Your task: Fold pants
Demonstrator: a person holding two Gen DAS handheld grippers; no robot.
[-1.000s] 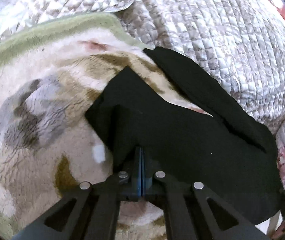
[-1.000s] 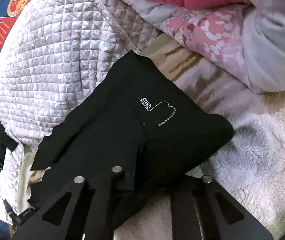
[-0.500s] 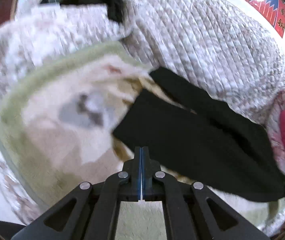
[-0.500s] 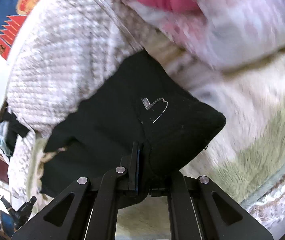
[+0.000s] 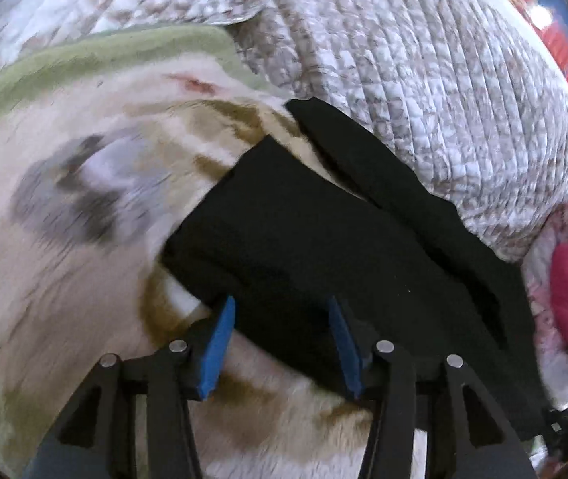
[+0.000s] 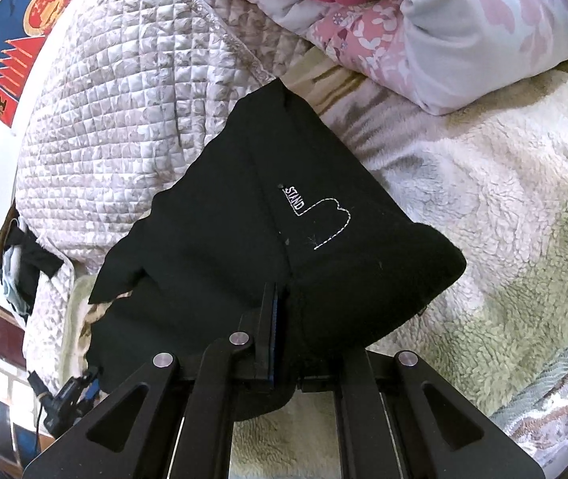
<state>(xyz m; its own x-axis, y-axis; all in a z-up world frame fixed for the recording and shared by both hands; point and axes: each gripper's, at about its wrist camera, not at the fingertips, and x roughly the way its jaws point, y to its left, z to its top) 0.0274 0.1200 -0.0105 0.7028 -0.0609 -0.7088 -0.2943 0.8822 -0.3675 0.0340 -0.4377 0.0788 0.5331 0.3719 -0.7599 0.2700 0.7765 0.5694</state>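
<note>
While pinched, pants (image 6: 268,247) on blanket (image 6: 483,239)

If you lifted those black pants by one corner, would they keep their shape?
Probably not. The black pants drape limply from the shut right gripper and sag over the fleece blanket, so they seem floppy and light. Their matte knit seems unlikely to slip.
</note>
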